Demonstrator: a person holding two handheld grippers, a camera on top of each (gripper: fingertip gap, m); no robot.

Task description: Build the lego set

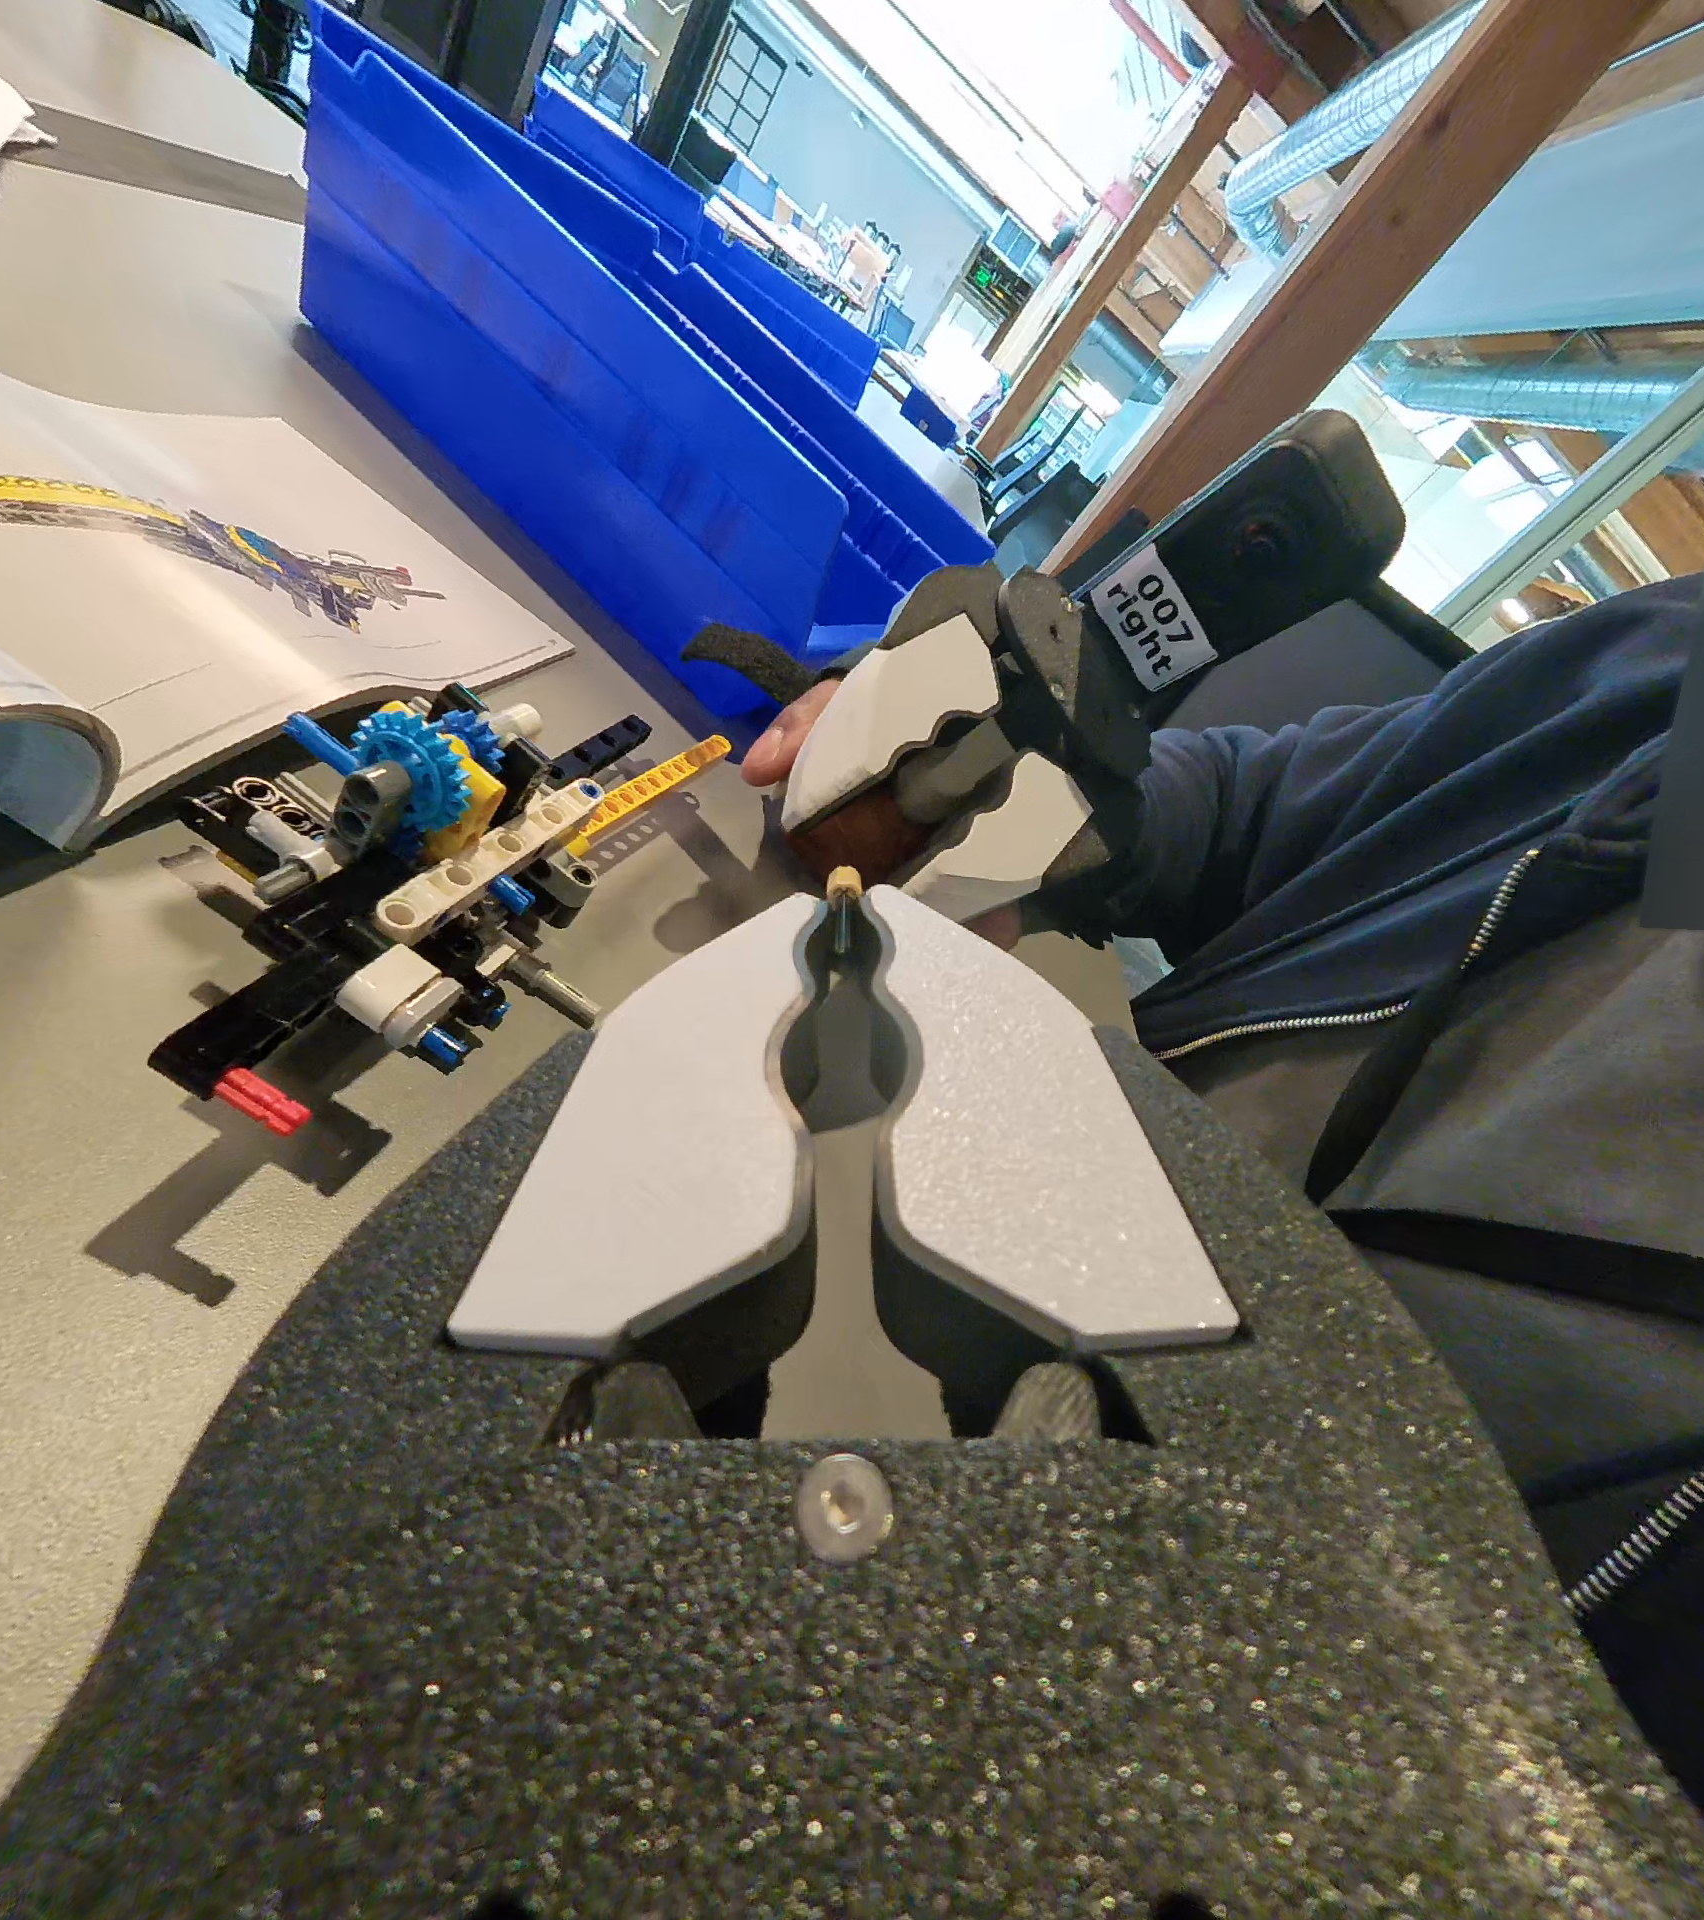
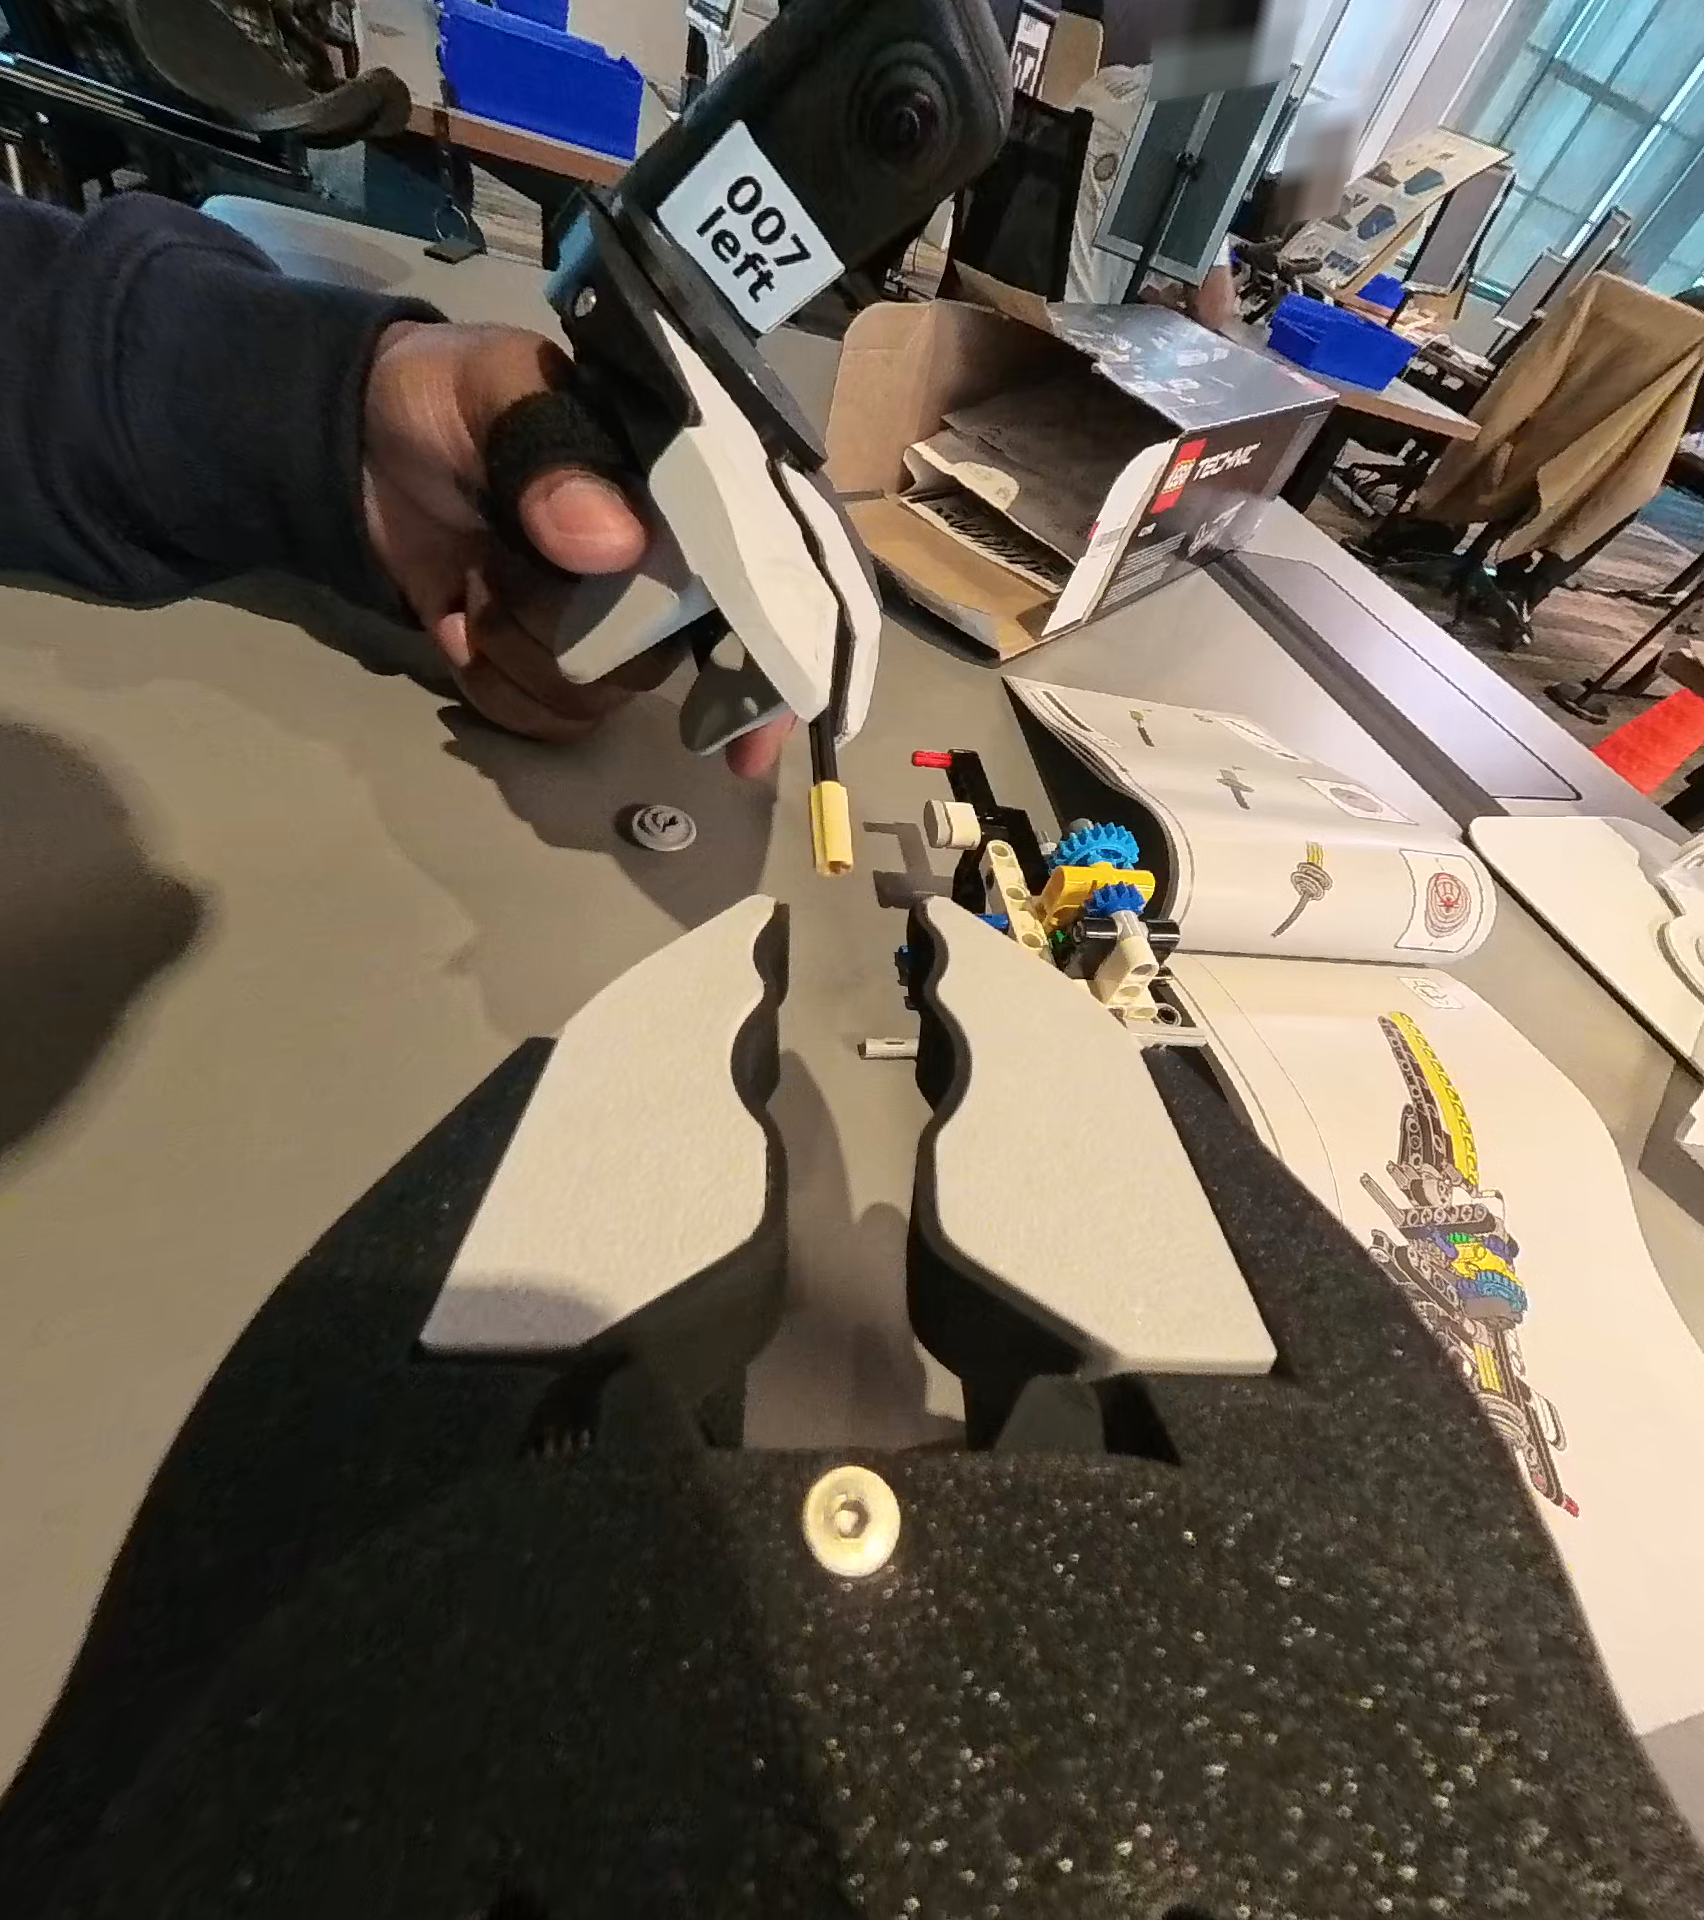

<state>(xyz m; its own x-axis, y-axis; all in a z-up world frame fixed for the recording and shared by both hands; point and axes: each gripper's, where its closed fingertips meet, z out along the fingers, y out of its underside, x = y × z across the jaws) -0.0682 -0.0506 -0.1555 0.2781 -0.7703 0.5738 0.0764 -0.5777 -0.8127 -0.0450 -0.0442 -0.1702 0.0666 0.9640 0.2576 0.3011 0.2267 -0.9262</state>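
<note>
white printed sticker point(image 2: 750, 224) on left hand-held gripper point(image 2: 832, 717), branded cardboard box point(image 2: 1180, 499), printed instruction booklet point(image 2: 1347, 831)

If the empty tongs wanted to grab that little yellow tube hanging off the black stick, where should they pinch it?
Probably the bare lower half of the yellow tube, pinched across its round sides. It hangs almost upright on the black stick, which the left tongs hold from above, so that end is taken. The open right tongs sit just below and could come up from underneath.

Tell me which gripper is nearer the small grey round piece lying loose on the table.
Left. The left gripper, shut on an axle with a yellow sleeve, hangs just beside and above the grey piece. The right gripper is open, farther back from it.
</note>
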